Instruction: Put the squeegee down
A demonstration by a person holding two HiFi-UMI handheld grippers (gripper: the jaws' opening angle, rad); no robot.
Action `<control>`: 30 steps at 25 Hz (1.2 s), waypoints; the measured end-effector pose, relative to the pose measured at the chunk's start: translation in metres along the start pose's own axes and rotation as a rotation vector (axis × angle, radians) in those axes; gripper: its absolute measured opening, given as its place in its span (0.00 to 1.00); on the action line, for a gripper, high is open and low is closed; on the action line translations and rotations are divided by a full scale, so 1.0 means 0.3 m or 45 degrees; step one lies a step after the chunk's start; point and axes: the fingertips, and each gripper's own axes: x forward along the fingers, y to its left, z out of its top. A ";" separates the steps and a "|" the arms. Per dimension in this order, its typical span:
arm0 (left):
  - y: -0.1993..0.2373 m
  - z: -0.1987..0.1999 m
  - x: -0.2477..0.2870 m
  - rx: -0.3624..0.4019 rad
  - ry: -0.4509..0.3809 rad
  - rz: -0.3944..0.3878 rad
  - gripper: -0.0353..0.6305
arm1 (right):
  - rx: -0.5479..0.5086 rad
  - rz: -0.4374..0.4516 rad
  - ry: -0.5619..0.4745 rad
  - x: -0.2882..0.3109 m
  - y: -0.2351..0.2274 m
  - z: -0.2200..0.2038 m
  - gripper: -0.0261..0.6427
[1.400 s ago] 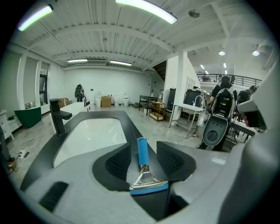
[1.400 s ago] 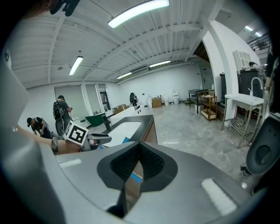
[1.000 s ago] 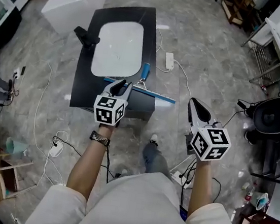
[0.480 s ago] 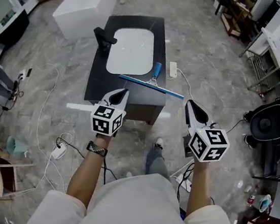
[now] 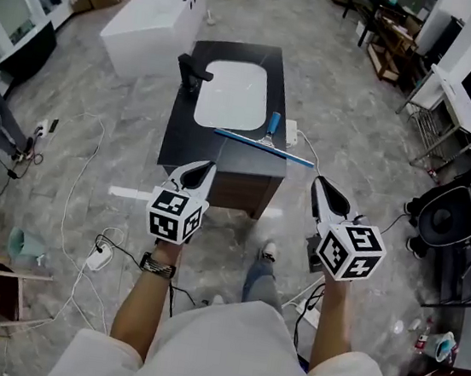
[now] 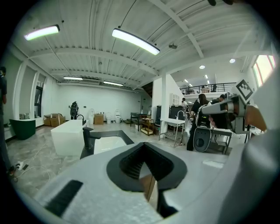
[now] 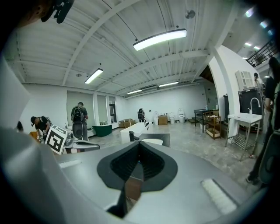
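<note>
Grey marbled floor tiling (image 5: 352, 86) is seen across a large showroom, with a white rectangular bathtub (image 5: 149, 30) standing at the far left. Near the middle, a black-topped vanity cabinet (image 5: 182, 137) is set, and a white rounded basin (image 5: 230, 94) is sunk into its top. A black angular tap (image 5: 192, 72) is mounted at the basin's left edge. A white power strip (image 5: 291, 133) is laid on the floor just beside the cabinet's right side, and thin cables are trailed over the tiles.

The blue-handled squeegee with a long blue blade (image 5: 264, 146) is found lying flat on the black top, between the basin and the near edge. Its blade is laid slantwise across the top, with the right end carried out past the cabinet's right side, and its short handle is pointed away towards the far end, along the basin's right rim. It is touched by neither tool.

The left gripper (image 5: 206, 167) is held in front of the person, short of the cabinet's near edge, and its jaws are clenched together with nothing between them. The right gripper (image 5: 318, 182) is held over the floor, right of the cabinet's near corner and well apart from the squeegee; its jaws are likewise pressed together and nothing is gripped.
</note>
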 end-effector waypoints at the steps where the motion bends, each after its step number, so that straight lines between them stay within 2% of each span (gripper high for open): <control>1: -0.004 0.009 -0.031 0.005 -0.013 -0.002 0.06 | -0.003 0.003 -0.005 -0.015 0.024 0.001 0.05; 4: -0.025 0.045 -0.125 0.001 -0.065 -0.017 0.06 | -0.017 0.018 -0.021 -0.061 0.094 0.005 0.05; 14: -0.109 0.162 -0.377 0.072 -0.220 -0.051 0.06 | -0.089 0.076 -0.055 -0.207 0.303 0.025 0.05; 23: -0.203 0.225 -0.509 0.288 -0.254 -0.049 0.06 | -0.149 0.108 -0.116 -0.315 0.414 0.077 0.05; 30: -0.261 0.263 -0.544 0.346 -0.306 -0.092 0.06 | -0.239 0.113 -0.141 -0.352 0.463 0.096 0.05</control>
